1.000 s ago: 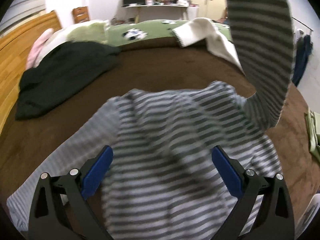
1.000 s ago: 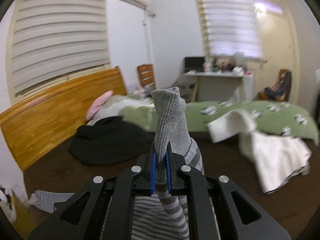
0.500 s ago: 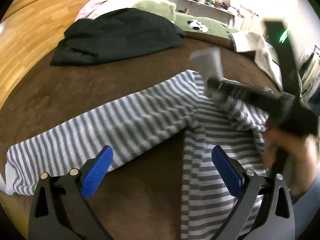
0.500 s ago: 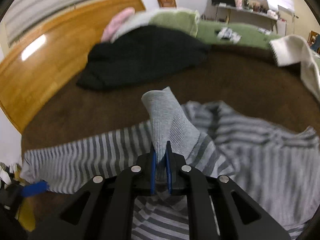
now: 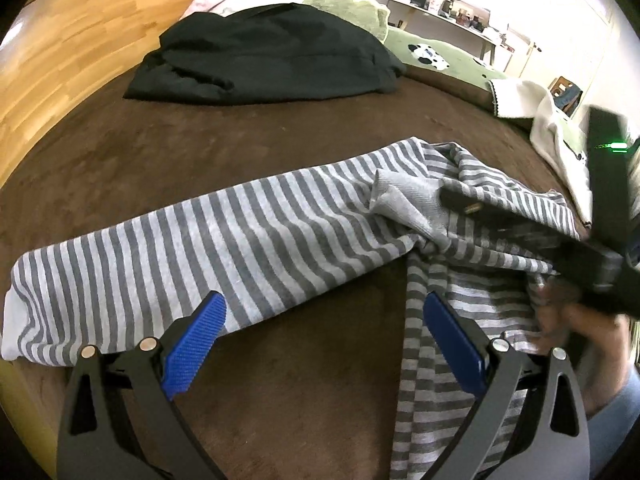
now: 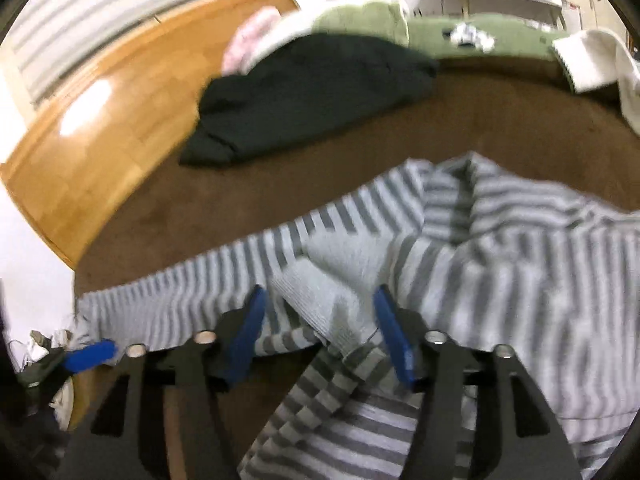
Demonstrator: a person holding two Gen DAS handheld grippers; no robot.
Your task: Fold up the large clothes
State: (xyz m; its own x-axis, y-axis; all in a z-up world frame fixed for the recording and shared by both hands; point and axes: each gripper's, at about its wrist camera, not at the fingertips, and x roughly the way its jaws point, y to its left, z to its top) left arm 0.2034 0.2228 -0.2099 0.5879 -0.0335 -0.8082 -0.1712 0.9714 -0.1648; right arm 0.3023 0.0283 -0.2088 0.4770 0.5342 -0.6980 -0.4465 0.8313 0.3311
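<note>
A grey-and-white striped long-sleeved top (image 5: 256, 236) lies on the brown bed cover, one sleeve stretched out to the left. Its other sleeve is folded across the body, with the plain grey cuff (image 5: 412, 204) lying on the stripes. My left gripper (image 5: 324, 340) is open and empty, low over the cover between the stretched sleeve and the body. My right gripper (image 6: 320, 332) is open, its jaws on either side of the grey cuff (image 6: 320, 292) and the striped top (image 6: 520, 264). It also shows in the left wrist view (image 5: 520, 232), resting on the top.
A black garment (image 5: 260, 60) lies in a heap at the far side of the bed. A wooden headboard (image 5: 60, 60) runs along the left. A green blanket (image 5: 432, 52) and a white garment (image 5: 540, 120) lie at the far right.
My right gripper brought the raised sleeve down across the body of the top and opened, letting go of the cuff. My left gripper shifted left towards the stretched sleeve.
</note>
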